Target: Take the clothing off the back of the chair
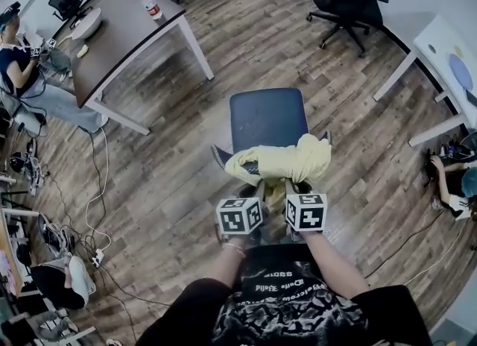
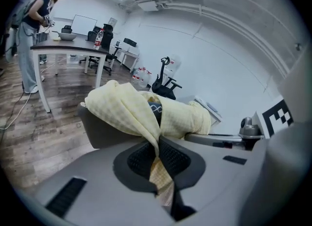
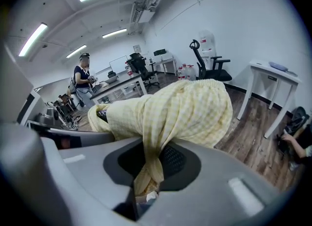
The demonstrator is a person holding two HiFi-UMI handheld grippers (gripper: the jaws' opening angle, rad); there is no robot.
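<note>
A pale yellow checked garment [image 1: 283, 162] lies bunched over the back of a dark blue chair [image 1: 267, 117] just in front of me. My left gripper [image 1: 250, 189] is shut on a fold of the yellow garment [image 2: 141, 113], which runs down between its dark pads [image 2: 171, 158]. My right gripper [image 1: 292, 186] is shut on another fold of the garment [image 3: 185, 110], pinched between its pads [image 3: 171, 160]. Both grippers sit side by side at the chair back's near edge. The chair back [image 2: 105, 130] itself is mostly hidden under the cloth.
A brown table [image 1: 123, 27] with white legs, a bottle [image 1: 151, 3] and a bowl stands at the far left. A black office chair [image 1: 343, 1] is at the far right, a white table [image 1: 447, 61] at the right edge. People sit at both sides; cables lie on the wooden floor.
</note>
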